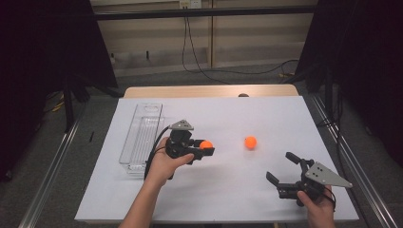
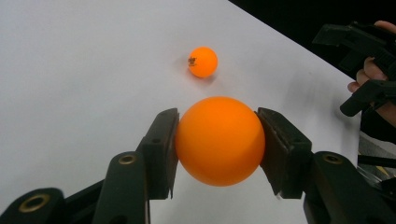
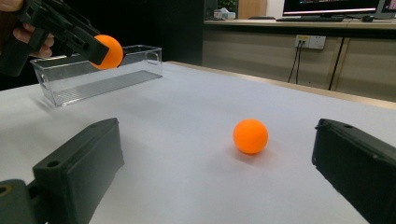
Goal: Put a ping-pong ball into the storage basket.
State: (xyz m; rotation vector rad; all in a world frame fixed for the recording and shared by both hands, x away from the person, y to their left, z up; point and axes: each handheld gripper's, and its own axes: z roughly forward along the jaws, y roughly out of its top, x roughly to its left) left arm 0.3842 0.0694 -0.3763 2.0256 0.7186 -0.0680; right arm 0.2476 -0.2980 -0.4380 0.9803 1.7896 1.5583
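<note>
Scene: a table covered by a white sheet (image 1: pixel 228 190), with a clear bin (image 1: pixel 141 137) at the left side and two orange balls.
Left gripper (image 1: pixel 205 148): jaws closed on a ball, one pad on each flank; the left gripper view shows the pads pressed against it with nothing slack.
Held ball (image 2: pixel 219 140): lifted off the sheet, just right of the bin and near its long wall.
Loose ball (image 1: pixel 250 142): resting on the sheet near mid-table, well apart from both grippers; a dark print mark shows on it in the left gripper view.
Right gripper (image 1: pixel 283 168): jaws spread wide and empty, low over the near right of the sheet, aimed at the loose ball, which sits between the jaws in its own view but farther off.
Step in hand: judged to be carrying the held ball toward the bin.
Next move: likely swing left over the bin's open top, lower, then release; the right gripper must advance before it can close on the loose ball.
</note>
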